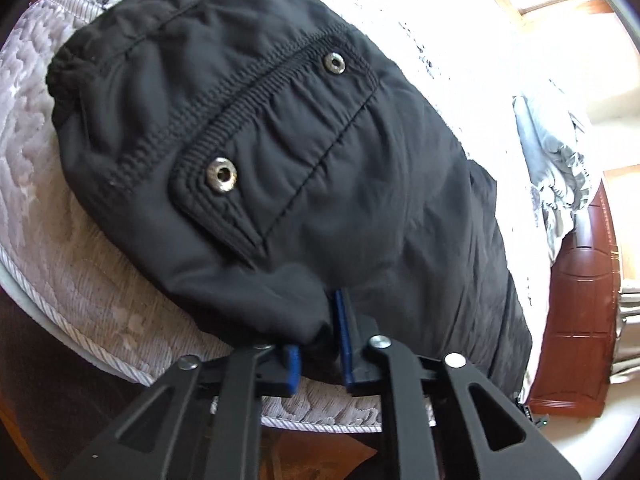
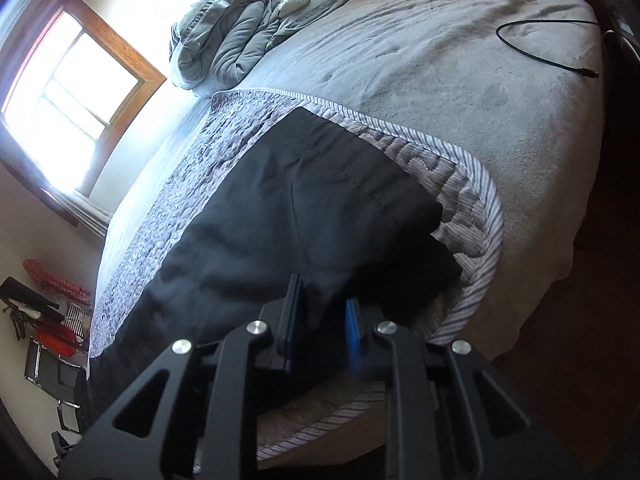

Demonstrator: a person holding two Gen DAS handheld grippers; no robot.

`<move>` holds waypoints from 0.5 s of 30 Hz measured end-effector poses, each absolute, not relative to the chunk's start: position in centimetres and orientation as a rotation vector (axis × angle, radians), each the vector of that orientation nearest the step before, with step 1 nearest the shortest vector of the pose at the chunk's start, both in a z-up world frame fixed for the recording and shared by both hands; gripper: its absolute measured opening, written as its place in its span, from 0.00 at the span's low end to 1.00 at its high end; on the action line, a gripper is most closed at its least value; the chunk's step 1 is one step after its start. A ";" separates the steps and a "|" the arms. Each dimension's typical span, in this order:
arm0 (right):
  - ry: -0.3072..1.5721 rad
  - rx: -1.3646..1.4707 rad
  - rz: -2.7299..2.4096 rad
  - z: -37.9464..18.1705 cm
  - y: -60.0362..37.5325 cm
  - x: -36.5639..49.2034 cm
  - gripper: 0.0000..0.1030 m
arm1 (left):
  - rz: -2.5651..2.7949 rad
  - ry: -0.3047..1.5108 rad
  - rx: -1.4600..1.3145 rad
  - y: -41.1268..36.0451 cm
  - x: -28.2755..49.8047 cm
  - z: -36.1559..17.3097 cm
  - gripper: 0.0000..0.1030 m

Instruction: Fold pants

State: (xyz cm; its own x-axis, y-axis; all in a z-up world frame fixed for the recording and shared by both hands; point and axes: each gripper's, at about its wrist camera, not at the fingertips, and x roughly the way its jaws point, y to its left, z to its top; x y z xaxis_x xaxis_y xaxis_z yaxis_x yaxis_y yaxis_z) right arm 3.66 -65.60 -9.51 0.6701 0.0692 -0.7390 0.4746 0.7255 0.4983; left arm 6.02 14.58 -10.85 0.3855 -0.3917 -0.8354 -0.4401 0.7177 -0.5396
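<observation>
Black pants (image 1: 304,184) lie on a grey patterned quilt (image 1: 60,240) on the bed. The left wrist view shows the waist end with an elastic band and two metal snaps (image 1: 221,175). My left gripper (image 1: 318,344) has its blue-padded fingers (image 1: 343,332) around a fold of the pants' near edge, with cloth between them. In the right wrist view the pants (image 2: 280,216) stretch away as a dark leg. My right gripper (image 2: 322,320) sits at the near edge of the leg with cloth between its blue pads (image 2: 353,332).
A bunched grey blanket (image 2: 228,44) lies at the far end of the bed. A black cable (image 2: 536,48) rests on the grey bedsheet (image 2: 480,92). A wooden bed frame (image 1: 576,320) is at the right; a window (image 2: 76,76) and clutter (image 2: 52,320) are at the left.
</observation>
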 end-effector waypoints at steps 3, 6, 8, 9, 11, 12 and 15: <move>0.812 0.743 -0.239 -9.0 -65.4 3.5 0.13 | 0.013 1.148 -0.779 14.6 5.8 -9.1 0.08; 0.821 0.745 -0.232 -9.2 -65.1 3.6 0.12 | 0.004 1.092 -0.708 14.5 5.6 -7.6 0.08; 0.843 0.736 -0.249 -9.8 -65.0 3.7 0.12 | 0.024 1.136 -0.713 14.8 5.4 -8.9 0.08; 0.845 0.746 -0.252 -10.2 -65.1 3.8 0.12 | 0.035 1.161 -0.724 14.9 5.3 -10.0 0.08; 0.837 0.779 -0.255 -10.6 -65.4 3.7 0.12 | 0.038 1.175 -0.760 15.2 4.9 -11.6 0.09; 0.838 0.777 -0.257 -10.6 -65.4 3.8 0.12 | 0.035 1.166 -0.759 15.2 4.8 -11.6 0.09; 0.849 0.751 -0.255 -10.1 -65.2 4.0 0.17 | 0.019 1.182 -0.762 15.4 4.6 -11.0 0.18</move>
